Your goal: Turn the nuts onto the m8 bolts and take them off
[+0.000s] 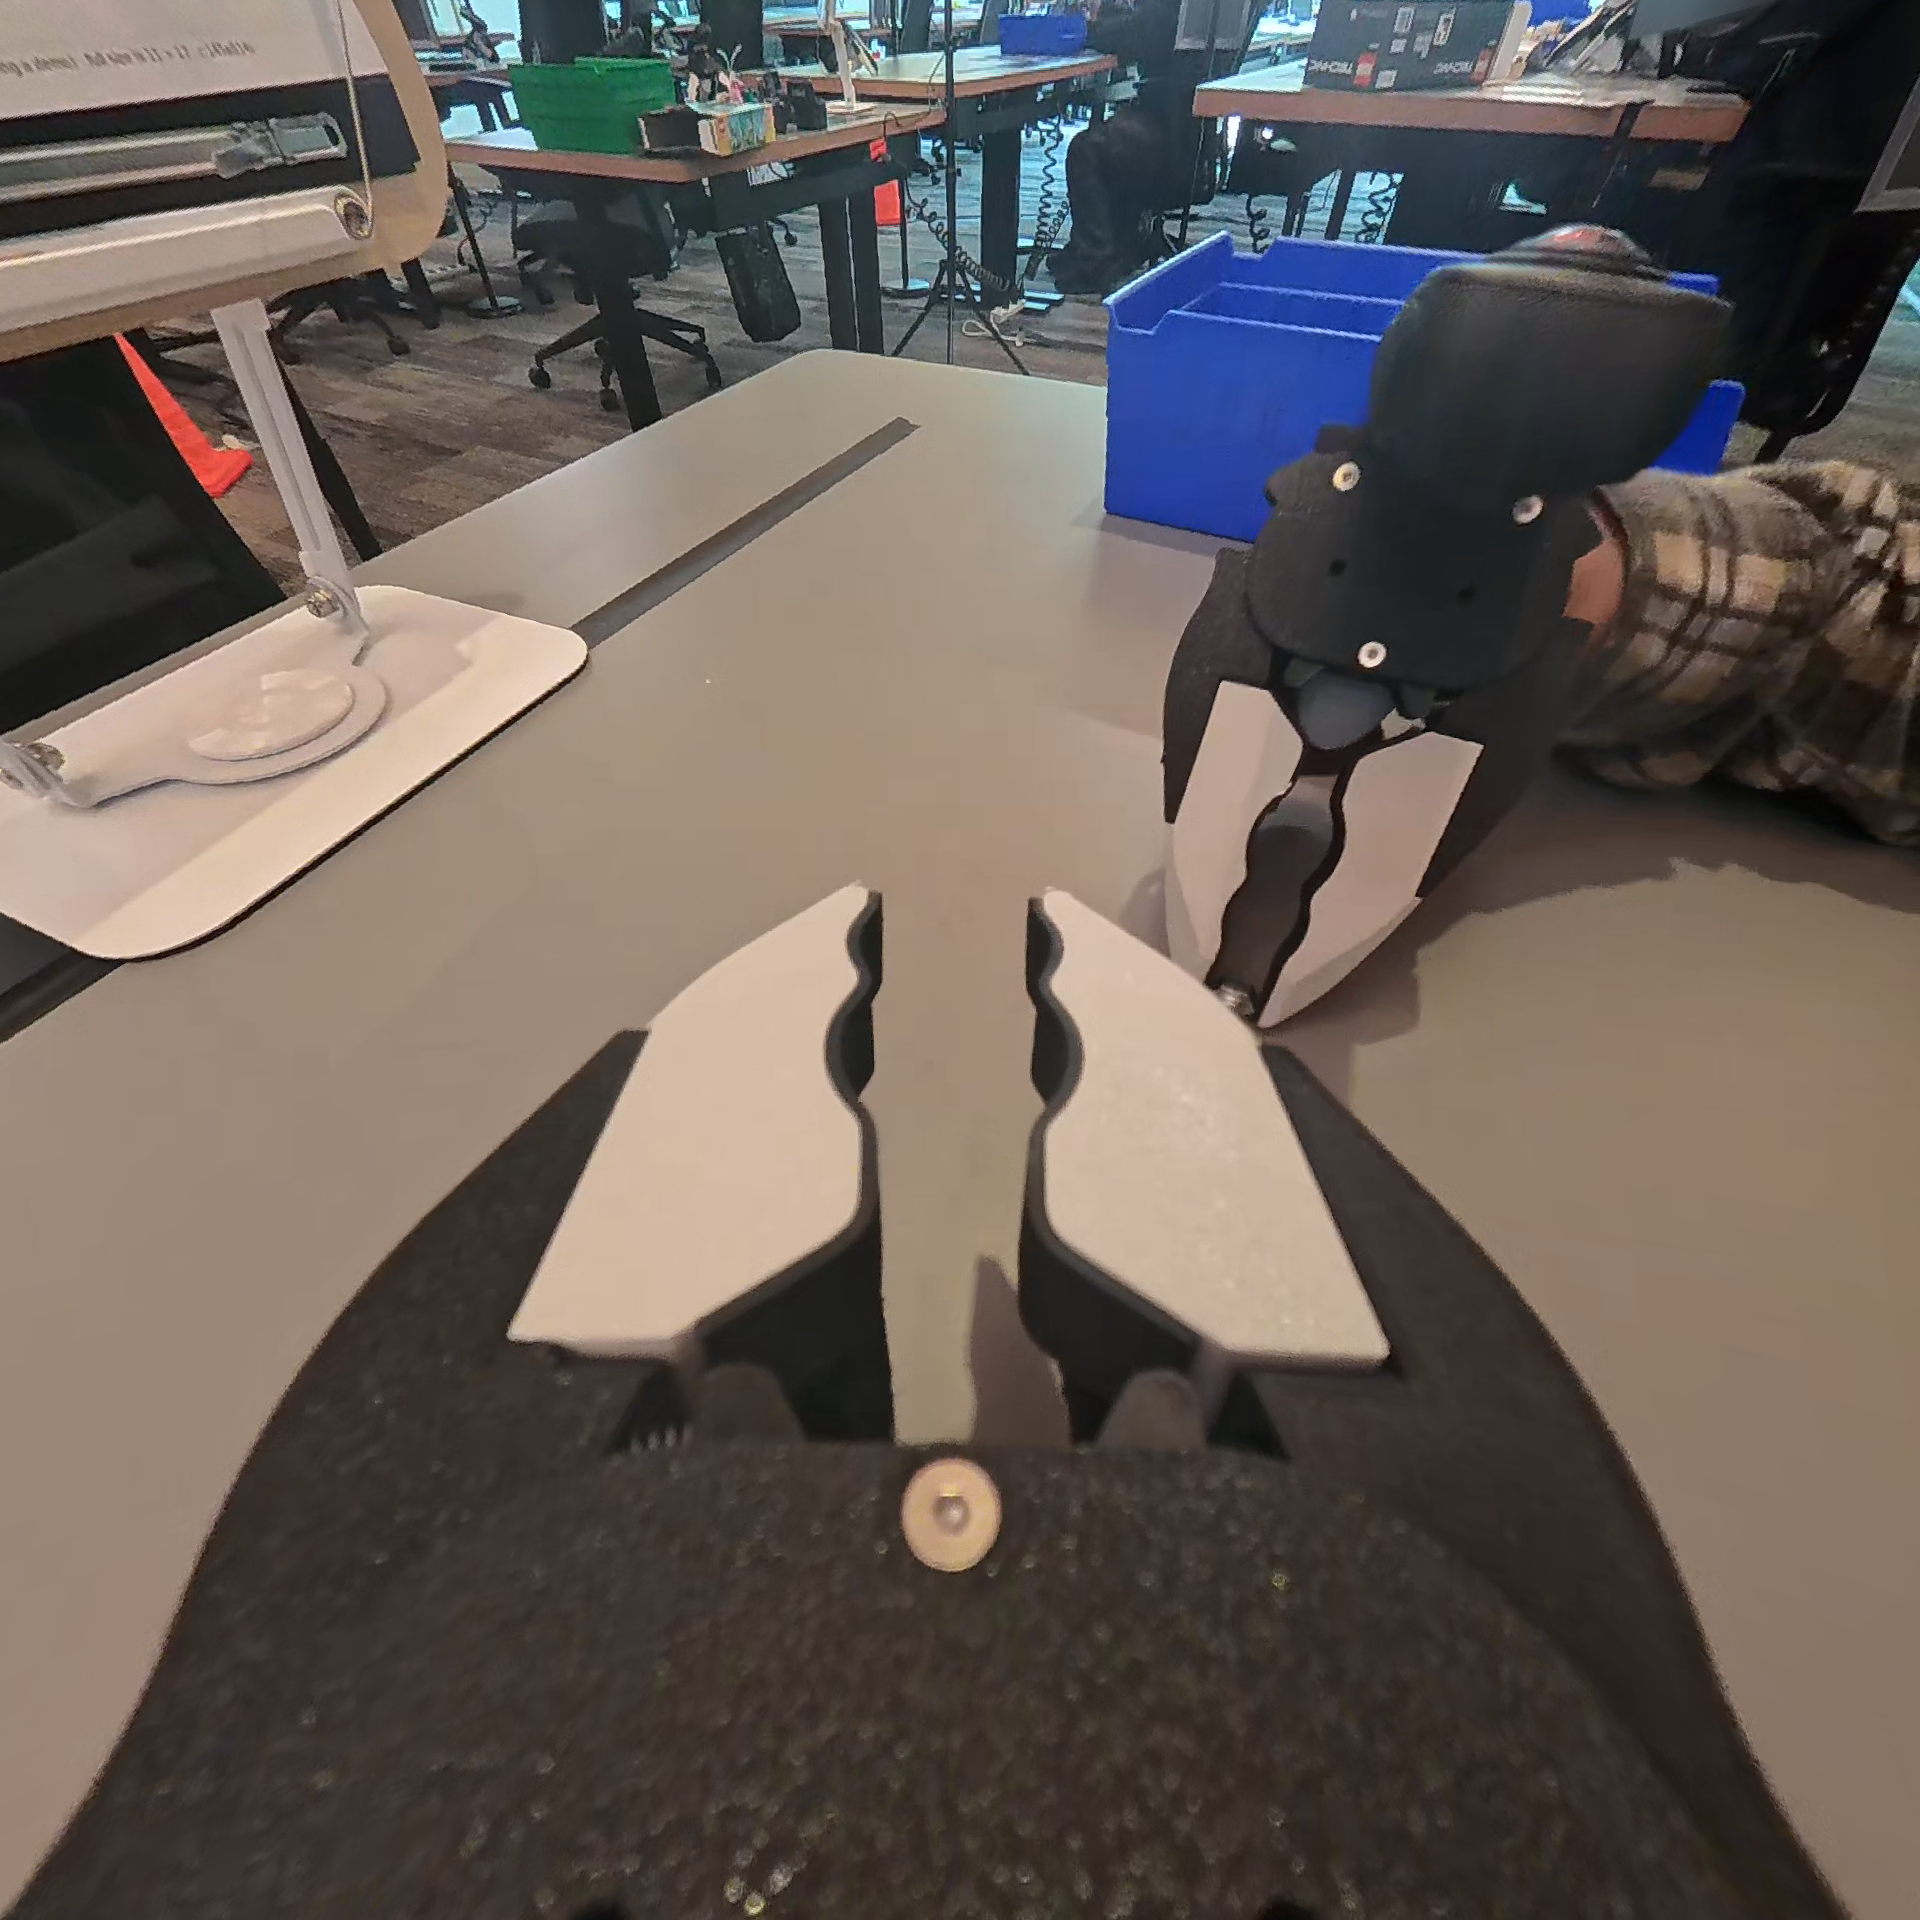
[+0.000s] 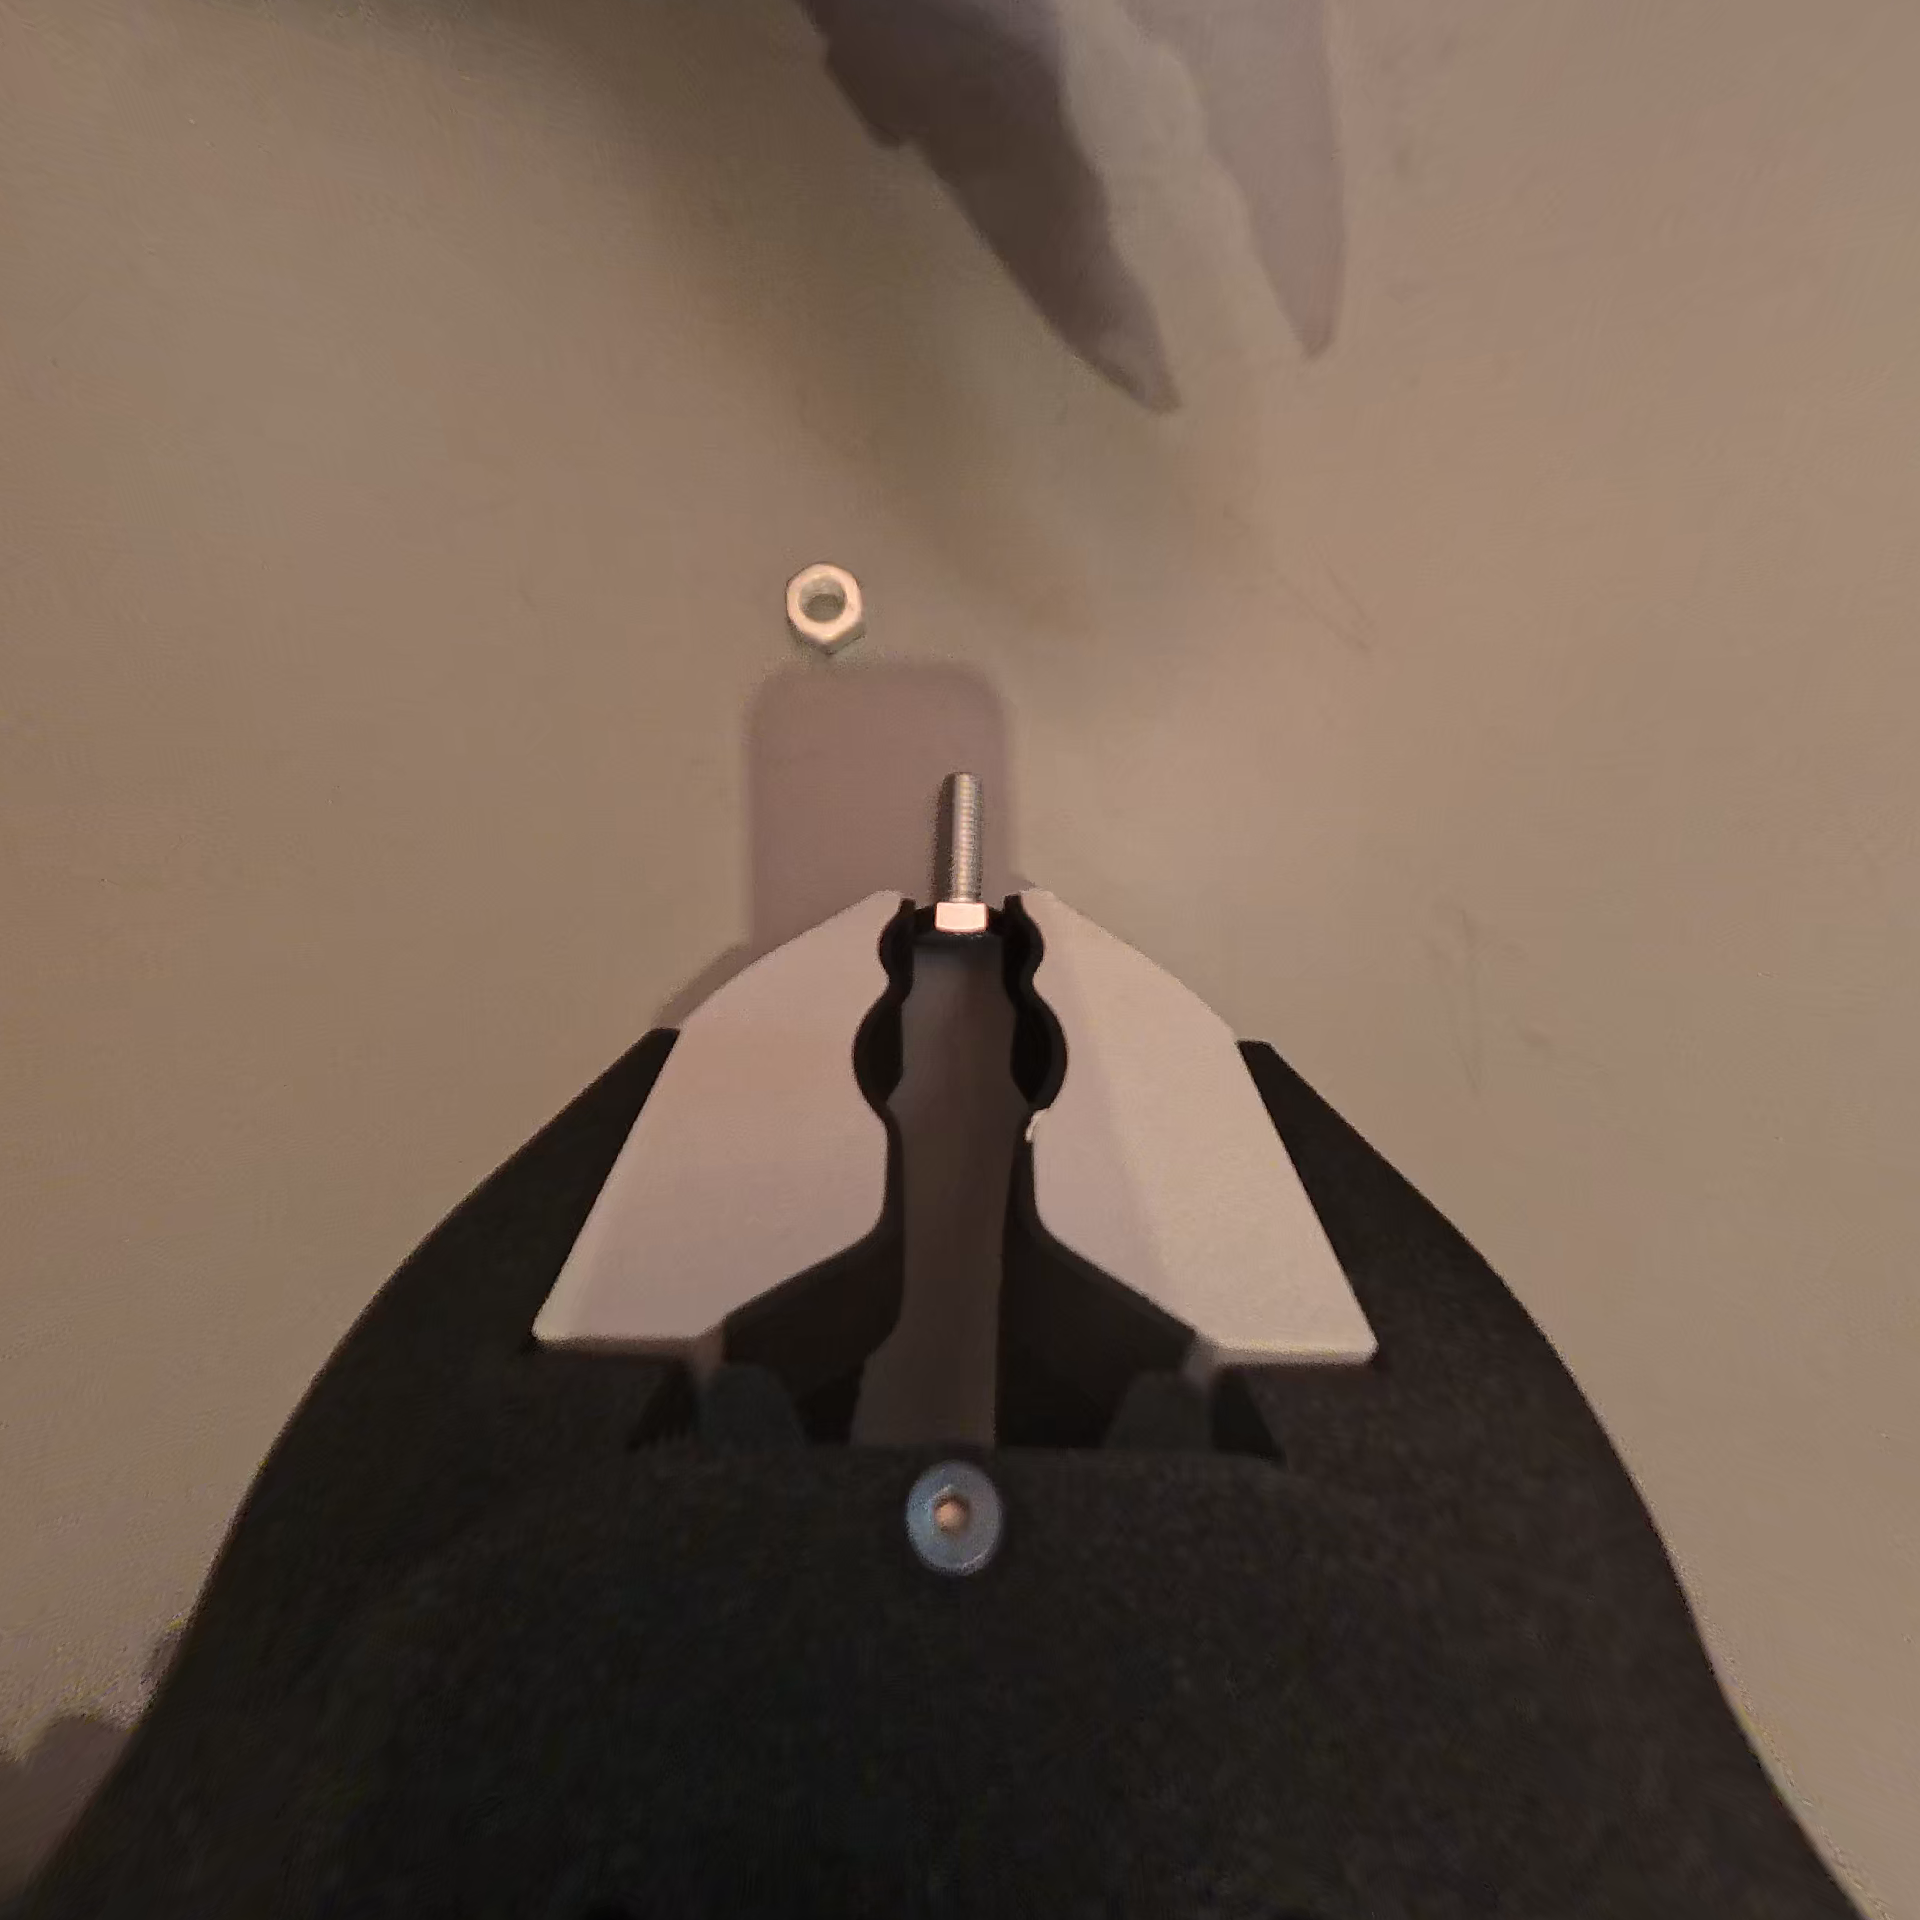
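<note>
My right gripper (image 2: 958,902) points down at the grey table and is shut on the hex head of a silver bolt (image 2: 957,840), whose threaded shank sticks out past the fingertips. A loose silver nut (image 2: 822,606) lies flat on the table just beyond and left of the bolt tip. My left gripper (image 1: 954,904) is open and empty, low over the table. In the left wrist view the right gripper (image 1: 1247,992) stands tip-down just right of my left fingertips, with the bolt (image 1: 1235,997) a small glint at its tips. The nut is hidden in that view.
A blue bin (image 1: 1257,416) stands at the table's back right. A white stand base (image 1: 312,748) with a screen sits at the left. A plaid sleeve (image 1: 1756,644) rests on the table behind the right gripper. The blurred left gripper (image 2: 1143,208) shows in the right wrist view. There is about 12 centimetres between the tips of the two grippers.
</note>
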A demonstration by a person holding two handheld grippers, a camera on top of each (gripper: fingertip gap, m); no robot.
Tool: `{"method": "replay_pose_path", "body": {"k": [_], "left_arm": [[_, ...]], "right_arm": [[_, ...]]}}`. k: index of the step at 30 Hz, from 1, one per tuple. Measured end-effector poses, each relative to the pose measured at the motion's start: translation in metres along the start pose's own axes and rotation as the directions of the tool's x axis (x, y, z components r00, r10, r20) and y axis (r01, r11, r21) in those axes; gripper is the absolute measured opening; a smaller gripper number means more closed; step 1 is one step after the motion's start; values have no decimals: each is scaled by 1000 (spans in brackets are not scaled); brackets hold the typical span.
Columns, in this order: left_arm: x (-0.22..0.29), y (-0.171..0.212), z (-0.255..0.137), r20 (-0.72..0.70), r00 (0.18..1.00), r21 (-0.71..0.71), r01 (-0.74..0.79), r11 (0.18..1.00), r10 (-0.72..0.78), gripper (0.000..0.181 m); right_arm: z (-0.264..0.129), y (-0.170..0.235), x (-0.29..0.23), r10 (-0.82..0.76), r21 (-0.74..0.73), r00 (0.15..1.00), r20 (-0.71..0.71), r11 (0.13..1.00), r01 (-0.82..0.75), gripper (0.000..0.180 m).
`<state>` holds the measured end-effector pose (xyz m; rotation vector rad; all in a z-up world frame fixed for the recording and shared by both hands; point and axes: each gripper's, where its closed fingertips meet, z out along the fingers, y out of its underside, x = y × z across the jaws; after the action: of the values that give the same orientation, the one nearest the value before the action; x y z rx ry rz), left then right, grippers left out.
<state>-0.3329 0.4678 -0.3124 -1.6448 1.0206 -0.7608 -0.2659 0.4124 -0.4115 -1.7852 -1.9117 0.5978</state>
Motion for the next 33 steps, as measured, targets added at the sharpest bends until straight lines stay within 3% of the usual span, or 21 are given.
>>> {"method": "replay_pose_path", "body": {"k": [1, 5, 9, 16, 25, 33], "left_arm": [[0, -2, -1, -4, 1000, 12, 7, 1000, -7, 26], [1, -10, -4, -29, 998, 70, 58, 996, -56, 26], [1, -16, -7, -68, 991, 128, 125, 984, -117, 28], [13, -41, -10, -213, 951, 307, 282, 909, -223, 45], [38, -72, -18, -354, 900, 468, 404, 786, -252, 43], [59, -76, -10, -348, 916, 451, 351, 821, -200, 38]], "right_arm": [[-2, -1, 1, 16, 26, 1000, -8, 1000, -16, 15], [-17, -14, 8, 115, 195, 992, -43, 975, -105, 15], [-36, -29, 15, 221, 407, 972, -82, 898, -170, 15], [-86, -68, 25, 380, 803, 924, -39, 562, -197, 15], [-102, -98, 7, 345, 922, 930, 128, 305, -240, 15], [-106, -108, 0, 309, 945, 935, 173, 217, -246, 15]]}}
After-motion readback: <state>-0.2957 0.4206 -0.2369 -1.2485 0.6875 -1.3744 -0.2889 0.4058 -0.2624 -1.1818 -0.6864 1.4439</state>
